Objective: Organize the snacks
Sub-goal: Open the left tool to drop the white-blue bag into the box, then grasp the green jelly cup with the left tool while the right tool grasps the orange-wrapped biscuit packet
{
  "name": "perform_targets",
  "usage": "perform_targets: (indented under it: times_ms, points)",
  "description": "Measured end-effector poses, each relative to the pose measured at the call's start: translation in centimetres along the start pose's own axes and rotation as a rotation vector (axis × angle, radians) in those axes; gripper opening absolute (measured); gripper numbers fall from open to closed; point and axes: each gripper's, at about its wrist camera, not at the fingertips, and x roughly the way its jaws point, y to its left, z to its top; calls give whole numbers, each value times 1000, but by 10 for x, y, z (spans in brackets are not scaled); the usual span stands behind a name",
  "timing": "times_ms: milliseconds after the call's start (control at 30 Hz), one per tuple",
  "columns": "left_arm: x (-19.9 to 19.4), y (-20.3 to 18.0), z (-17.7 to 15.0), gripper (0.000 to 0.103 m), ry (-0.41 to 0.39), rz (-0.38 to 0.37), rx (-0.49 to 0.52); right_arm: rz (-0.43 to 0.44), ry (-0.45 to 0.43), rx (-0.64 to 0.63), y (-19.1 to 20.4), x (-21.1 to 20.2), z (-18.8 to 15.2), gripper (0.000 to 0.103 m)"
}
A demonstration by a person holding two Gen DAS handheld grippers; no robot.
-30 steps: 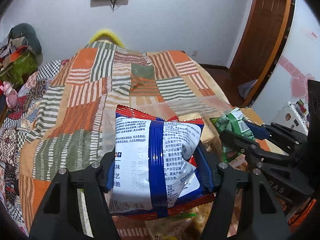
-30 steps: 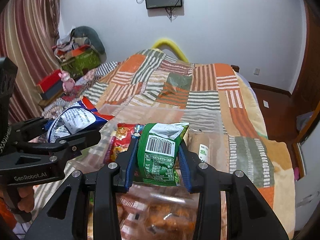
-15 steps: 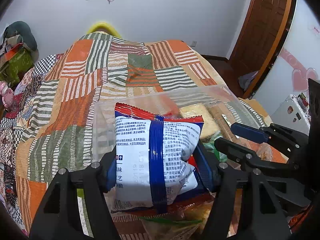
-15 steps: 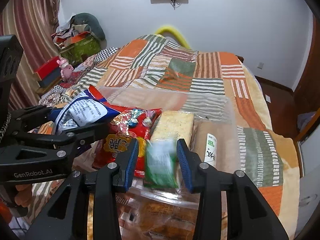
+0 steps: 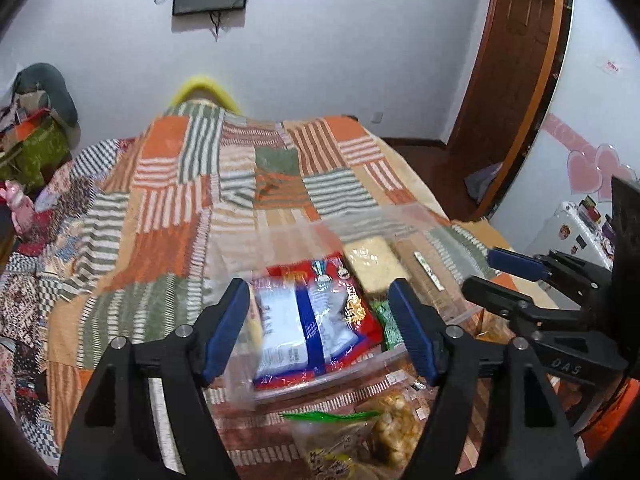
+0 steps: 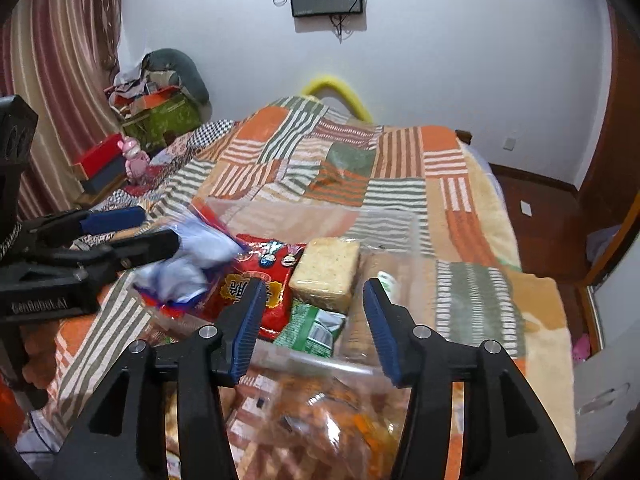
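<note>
My left gripper [image 5: 318, 296] hangs over a clear plastic bin [image 5: 360, 218] on the bed, its jaws opening. A blue-and-white snack packet [image 5: 296, 320], blurred, has come free of the pads and lies low in the bin's left end. My right gripper [image 6: 314, 292] also has its jaws opening, with nothing between the pads. Below it a green packet [image 6: 316, 328] lies in the bin [image 6: 320, 360]. Each gripper shows in the other's view: the right gripper [image 5: 504, 276] and the left gripper [image 6: 132, 232]. The blue-and-white packet [image 6: 192, 256] is blurred there too.
In the bin lie a red packet [image 6: 248, 284], a pale cracker block [image 6: 326, 268] and a brown biscuit sleeve [image 5: 424, 276]. Clear bags of snacks [image 6: 320, 420] sit in front of the bin. A patchwork quilt [image 5: 180, 220] covers the bed. Clutter [image 6: 160, 112] stands left.
Both grippers let go of their packets. The green packet dropped into the bin first, then the blue-and-white one. Both grippers have drawn back and up a little.
</note>
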Motion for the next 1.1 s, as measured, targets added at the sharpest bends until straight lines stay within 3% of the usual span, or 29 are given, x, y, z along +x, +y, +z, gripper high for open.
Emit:
perform_targets:
  times_ms: [267, 433, 733, 1100]
  points:
    - [-40, 32, -5, 87, -55, 90, -7, -64, -42, 5, -18, -33, -10, 56]
    - [-40, 74, -27, 87, -4, 177, -53, -106, -34, 48, -38, -42, -22, 57]
    - [-1, 131, -68, 87, 107, 245, -150, -161, 46, 146, -66, -30, -49, 57]
    - [66, 137, -80, 77, 191, 217, -159, -198, 130, 205, -89, -10, -68, 57]
